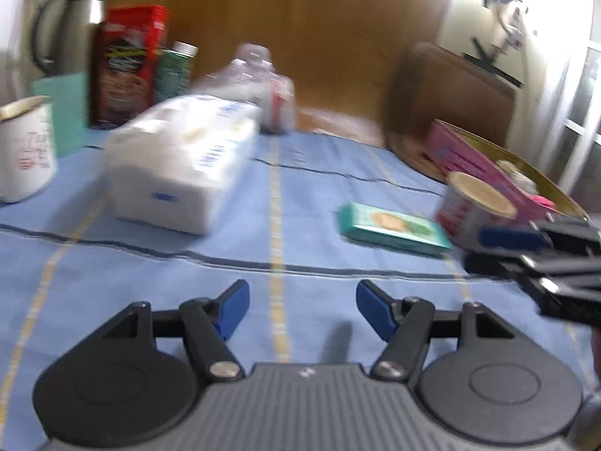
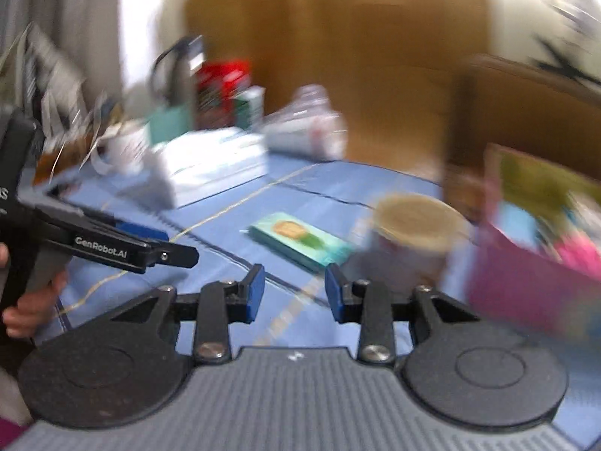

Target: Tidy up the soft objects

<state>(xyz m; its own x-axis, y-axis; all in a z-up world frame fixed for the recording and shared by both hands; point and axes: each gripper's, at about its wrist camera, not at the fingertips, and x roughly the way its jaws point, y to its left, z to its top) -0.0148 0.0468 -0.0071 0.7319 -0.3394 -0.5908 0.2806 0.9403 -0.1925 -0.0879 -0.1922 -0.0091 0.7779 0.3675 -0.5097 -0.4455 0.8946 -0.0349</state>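
A white pack of tissues (image 1: 180,161) lies on the blue tablecloth (image 1: 278,233) at the left; it also shows in the right wrist view (image 2: 210,161). A small teal wipes packet (image 1: 392,229) lies flat to the right, also in the right wrist view (image 2: 300,240). My left gripper (image 1: 302,306) is open and empty above the cloth, short of both. My right gripper (image 2: 295,293) is open and empty, just short of the teal packet. Both views are blurred.
A white mug (image 1: 26,146), thermos (image 1: 75,18), red box (image 1: 129,64) and green bottle (image 1: 176,71) stand at the back left. A crumpled plastic bottle (image 1: 259,86) lies behind the tissues. A round tin (image 1: 477,206) and pink box (image 1: 484,165) sit right, by a tray (image 1: 556,188).
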